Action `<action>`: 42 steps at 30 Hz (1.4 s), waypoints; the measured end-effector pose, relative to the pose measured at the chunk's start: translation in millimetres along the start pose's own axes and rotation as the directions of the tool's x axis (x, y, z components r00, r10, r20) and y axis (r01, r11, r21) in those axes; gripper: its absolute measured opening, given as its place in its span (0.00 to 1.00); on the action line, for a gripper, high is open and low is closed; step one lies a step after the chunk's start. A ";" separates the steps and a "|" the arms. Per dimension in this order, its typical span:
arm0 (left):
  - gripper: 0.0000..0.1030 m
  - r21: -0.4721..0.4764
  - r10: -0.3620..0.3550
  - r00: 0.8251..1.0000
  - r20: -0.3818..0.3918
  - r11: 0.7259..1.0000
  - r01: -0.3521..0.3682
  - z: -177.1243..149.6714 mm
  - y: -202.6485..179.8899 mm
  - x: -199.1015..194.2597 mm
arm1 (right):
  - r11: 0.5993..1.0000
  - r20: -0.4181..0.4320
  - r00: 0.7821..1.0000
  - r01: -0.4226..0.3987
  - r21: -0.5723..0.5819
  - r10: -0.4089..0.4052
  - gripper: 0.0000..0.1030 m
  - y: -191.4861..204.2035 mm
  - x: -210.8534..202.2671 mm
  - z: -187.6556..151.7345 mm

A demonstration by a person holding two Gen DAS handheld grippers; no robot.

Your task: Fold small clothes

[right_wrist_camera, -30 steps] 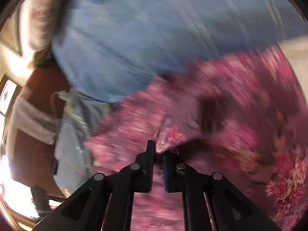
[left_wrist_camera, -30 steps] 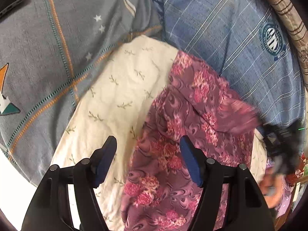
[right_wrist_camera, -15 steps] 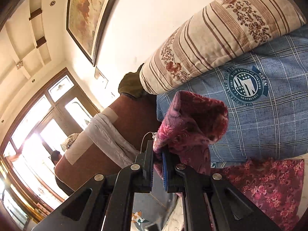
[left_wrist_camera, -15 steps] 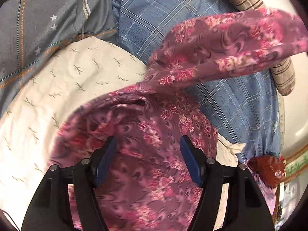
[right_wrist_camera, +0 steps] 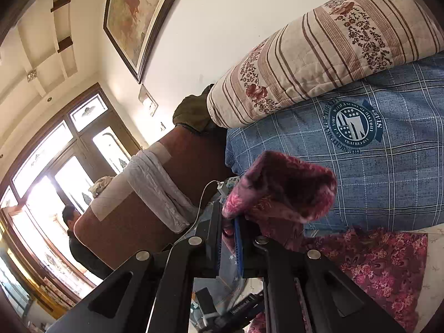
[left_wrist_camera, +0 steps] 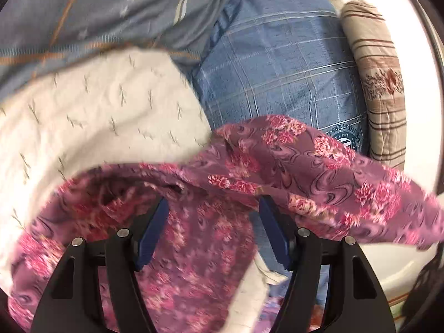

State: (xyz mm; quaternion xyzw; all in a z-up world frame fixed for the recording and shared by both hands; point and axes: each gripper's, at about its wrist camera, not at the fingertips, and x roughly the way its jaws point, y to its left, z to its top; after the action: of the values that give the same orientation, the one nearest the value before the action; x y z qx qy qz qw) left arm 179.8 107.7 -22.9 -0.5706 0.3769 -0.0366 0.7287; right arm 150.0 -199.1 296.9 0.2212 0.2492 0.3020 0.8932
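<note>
A purple garment with pink flowers [left_wrist_camera: 277, 163] is lifted over the cream cloth [left_wrist_camera: 111, 111] on the bed. My left gripper [left_wrist_camera: 213, 216] is open, its blue pads [left_wrist_camera: 152, 233] apart, with the garment draped over and between them. My right gripper [right_wrist_camera: 231, 222] is shut on a bunched edge of the garment [right_wrist_camera: 280, 191] and holds it raised. A flat part of the garment [right_wrist_camera: 383, 266] lies below right in the right wrist view.
A blue checked pillow [left_wrist_camera: 277, 69] with a round badge [right_wrist_camera: 353, 125] lies behind. A striped floral bolster [right_wrist_camera: 333, 50] sits by the wall. A grey striped sheet [left_wrist_camera: 97, 14] is at far left. A brown headboard [right_wrist_camera: 138, 222] and a cable [right_wrist_camera: 202, 202] are to the left.
My right gripper has lifted the garment edge up off the bed and holds it high. The garment now drapes across my left gripper's fingers, and the left view has swung toward the pillows.
</note>
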 end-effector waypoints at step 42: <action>0.80 0.862 0.174 0.852 0.494 0.031 -0.506 -98.8 -89.7 24.0 | 0.995 -0.050 0.997 0.065 0.077 -0.061 0.10 -49.0 -15.5 -32.2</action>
State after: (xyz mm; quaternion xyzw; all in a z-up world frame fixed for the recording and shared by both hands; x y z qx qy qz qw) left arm 172.3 -14.5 35.6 0.1588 0.2871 -0.0243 0.9443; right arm 141.6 -236.6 250.0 0.2409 0.2892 0.2687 0.8866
